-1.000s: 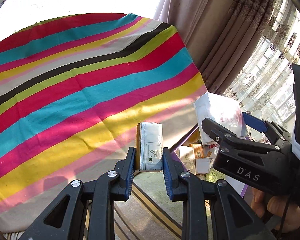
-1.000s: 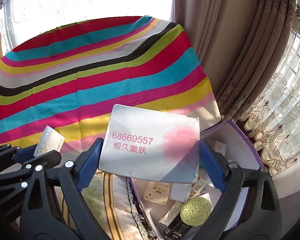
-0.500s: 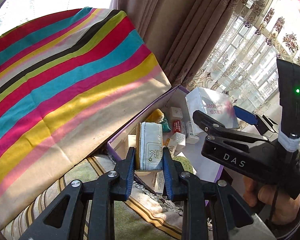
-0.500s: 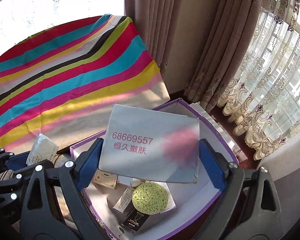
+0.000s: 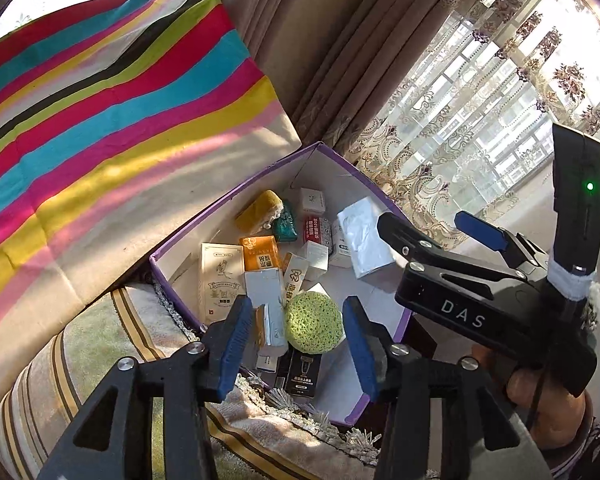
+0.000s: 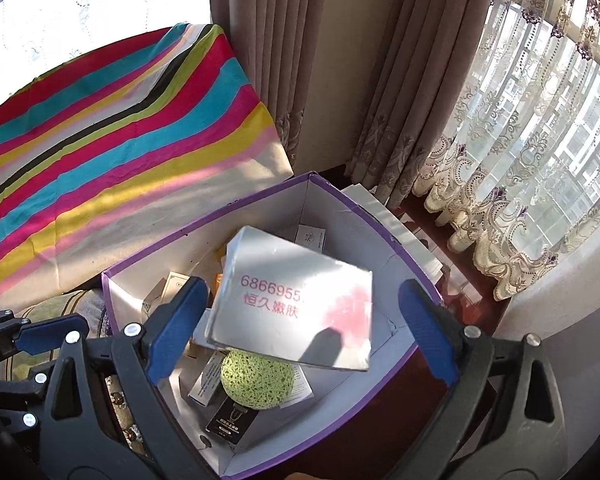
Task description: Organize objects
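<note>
A purple-rimmed cardboard box (image 5: 236, 204) holds several small packages and a green sponge ball (image 5: 313, 322). My left gripper (image 5: 296, 336) is open above the box's near corner. The small white packet (image 5: 269, 312) it held lies loose in the box between the fingers. My right gripper (image 6: 300, 328) is open over the box (image 6: 204, 224). The silver box with red print (image 6: 296, 300) sits tilted below it, apart from both pads, resting over the sponge ball (image 6: 257, 380). The right gripper also shows in the left wrist view (image 5: 440, 240), with the silver box (image 5: 366, 236) beside it.
A striped cloth (image 5: 100, 120) covers the surface left of the box. A fringed striped cushion (image 5: 112, 340) lies at the box's near side. Brown curtains (image 6: 320, 60) and lace curtains (image 6: 520, 160) hang behind and to the right.
Both grippers swung right over the box and opened. The left one let go of the white packet; the right one let go of the silver box, which dropped into the box.
</note>
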Available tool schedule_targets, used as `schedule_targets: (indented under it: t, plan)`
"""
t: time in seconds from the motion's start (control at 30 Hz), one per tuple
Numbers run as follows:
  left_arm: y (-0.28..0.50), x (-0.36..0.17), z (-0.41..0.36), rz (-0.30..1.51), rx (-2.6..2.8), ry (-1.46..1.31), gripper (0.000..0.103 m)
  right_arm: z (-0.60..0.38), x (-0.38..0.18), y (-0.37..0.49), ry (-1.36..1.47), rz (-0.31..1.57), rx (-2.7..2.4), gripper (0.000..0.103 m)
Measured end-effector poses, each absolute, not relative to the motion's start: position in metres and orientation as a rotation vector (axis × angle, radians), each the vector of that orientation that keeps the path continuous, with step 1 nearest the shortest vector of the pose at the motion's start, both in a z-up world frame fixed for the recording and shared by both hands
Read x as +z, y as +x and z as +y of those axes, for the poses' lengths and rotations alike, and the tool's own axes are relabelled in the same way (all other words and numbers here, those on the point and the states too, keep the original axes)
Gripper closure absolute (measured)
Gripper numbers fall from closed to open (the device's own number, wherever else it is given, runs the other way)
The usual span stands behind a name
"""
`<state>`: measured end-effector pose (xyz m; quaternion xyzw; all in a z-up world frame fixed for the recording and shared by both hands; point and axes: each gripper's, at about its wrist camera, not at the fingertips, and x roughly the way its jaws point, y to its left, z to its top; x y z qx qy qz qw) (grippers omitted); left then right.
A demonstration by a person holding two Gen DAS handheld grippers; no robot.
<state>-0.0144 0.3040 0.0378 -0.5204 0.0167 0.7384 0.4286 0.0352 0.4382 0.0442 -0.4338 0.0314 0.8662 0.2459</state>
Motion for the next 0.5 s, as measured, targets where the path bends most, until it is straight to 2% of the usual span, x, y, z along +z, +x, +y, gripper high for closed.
schedule_targets:
  t: [0.13,0.27,0.33,0.5]
  plan:
    - [-0.013,0.032,0.29,-0.063,1.804,-1.37,0.032,0.437,0.045,0.039,-1.189,0.081,2.365,0.004]
    - [-0.004,0.025,0.275,-0.13,1.796,-1.427,0.029,0.434,0.046,0.046,-1.196,0.089,2.37,0.004]
    - [-0.001,0.021,0.268,-0.159,1.805,-1.458,0.022,0.432,0.046,0.05,-1.206,0.089,2.373,0.004]
    - [0.007,0.02,0.269,-0.134,1.841,-1.446,0.021,0.428,0.046,0.061,-1.21,0.086,2.369,0.004]
